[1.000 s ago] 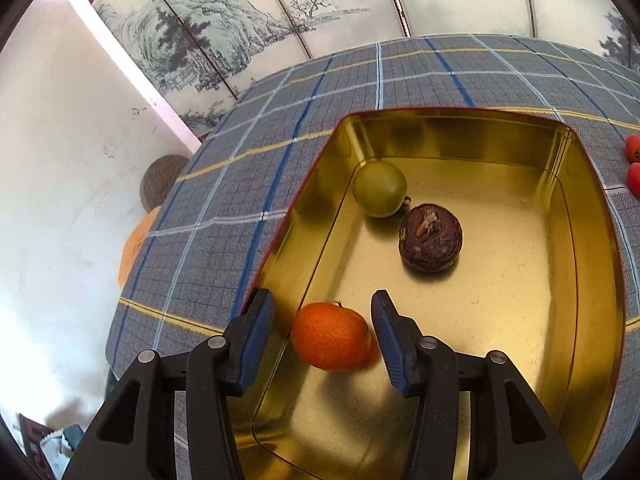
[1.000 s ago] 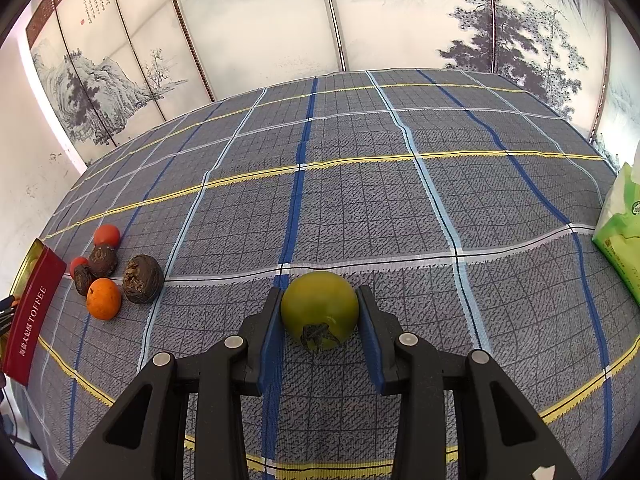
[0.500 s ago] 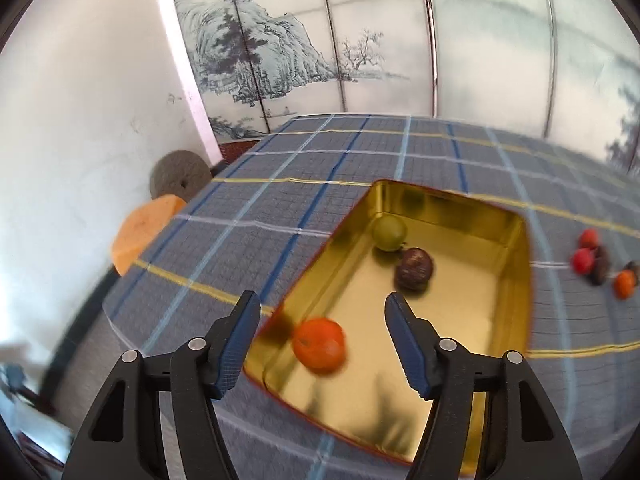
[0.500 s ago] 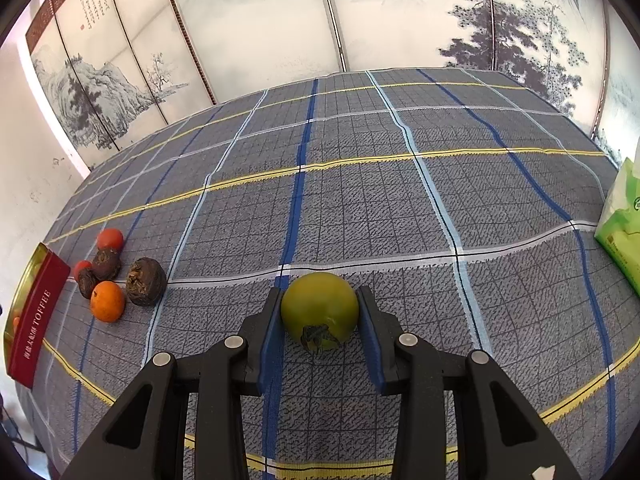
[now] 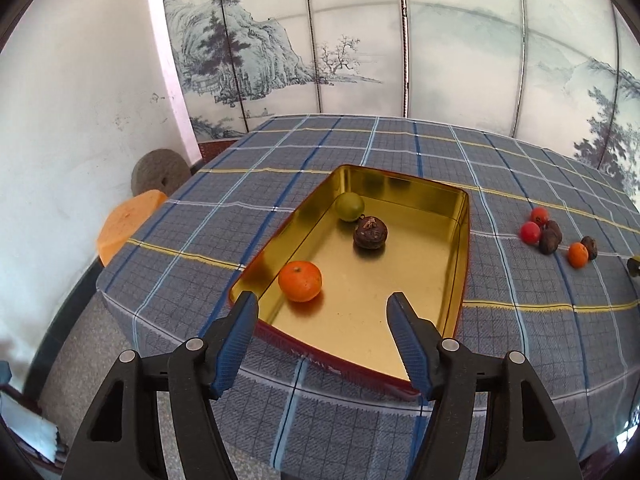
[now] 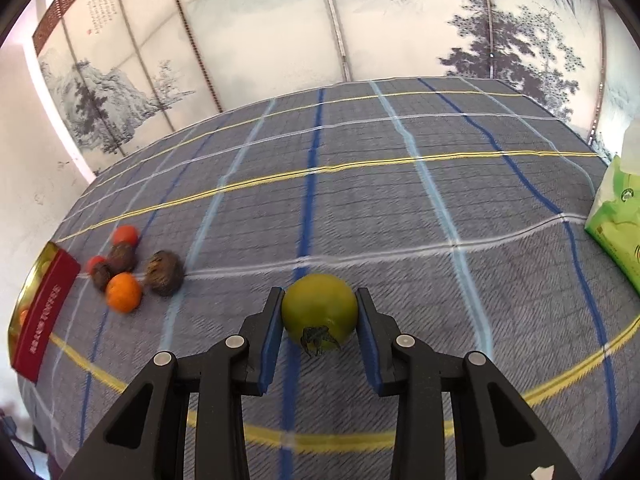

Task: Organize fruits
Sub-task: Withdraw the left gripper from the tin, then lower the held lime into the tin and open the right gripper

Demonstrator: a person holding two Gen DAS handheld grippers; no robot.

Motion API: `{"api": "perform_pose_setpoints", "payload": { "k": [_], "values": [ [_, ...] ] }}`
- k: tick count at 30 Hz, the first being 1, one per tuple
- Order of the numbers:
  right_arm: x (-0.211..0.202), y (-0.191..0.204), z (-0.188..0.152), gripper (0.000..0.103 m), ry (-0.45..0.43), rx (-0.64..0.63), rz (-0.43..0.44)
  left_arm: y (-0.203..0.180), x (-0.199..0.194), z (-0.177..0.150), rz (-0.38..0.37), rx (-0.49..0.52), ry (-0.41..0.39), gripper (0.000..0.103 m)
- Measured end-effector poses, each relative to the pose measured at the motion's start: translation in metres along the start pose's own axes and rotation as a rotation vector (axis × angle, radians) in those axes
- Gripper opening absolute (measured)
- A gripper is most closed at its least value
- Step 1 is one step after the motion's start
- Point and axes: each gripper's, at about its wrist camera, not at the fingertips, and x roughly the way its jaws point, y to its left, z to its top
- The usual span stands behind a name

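Note:
A gold tin tray [image 5: 460,240] on the plaid tablecloth holds an orange [image 5: 300,281], a dark brown fruit [image 5: 370,233] and a green fruit [image 5: 349,207]. My left gripper [image 5: 322,316] is open and empty, raised over the tray's near edge. My right gripper [image 6: 319,316] is shut on a green tomato [image 6: 319,310], just above the cloth. A cluster of loose fruits lies on the cloth: red ones, dark brown ones and an orange [image 6: 124,292], also in the left wrist view [image 5: 578,255]. The tray's red side [image 6: 44,312] shows at far left in the right wrist view.
A green tissue pack [image 6: 618,224] lies at the right table edge. An orange stool [image 5: 128,220] and a round grey stone [image 5: 158,170] sit on the floor left of the table. Painted screens stand behind the table.
My left gripper let go of the orange in the tray, opened wider and drew back and up. My right gripper, still holding the green tomato, has lifted and moved slightly.

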Motion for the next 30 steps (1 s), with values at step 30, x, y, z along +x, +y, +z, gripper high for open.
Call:
{"api": "perform_pose_setpoints", "payload": {
  "k": [30],
  "values": [
    [0.025, 0.346, 0.026, 0.033, 0.13, -0.42, 0.549, 0.027, -0.001, -0.009, 0.051, 0.002, -0.004, 0.077]
  ]
}}
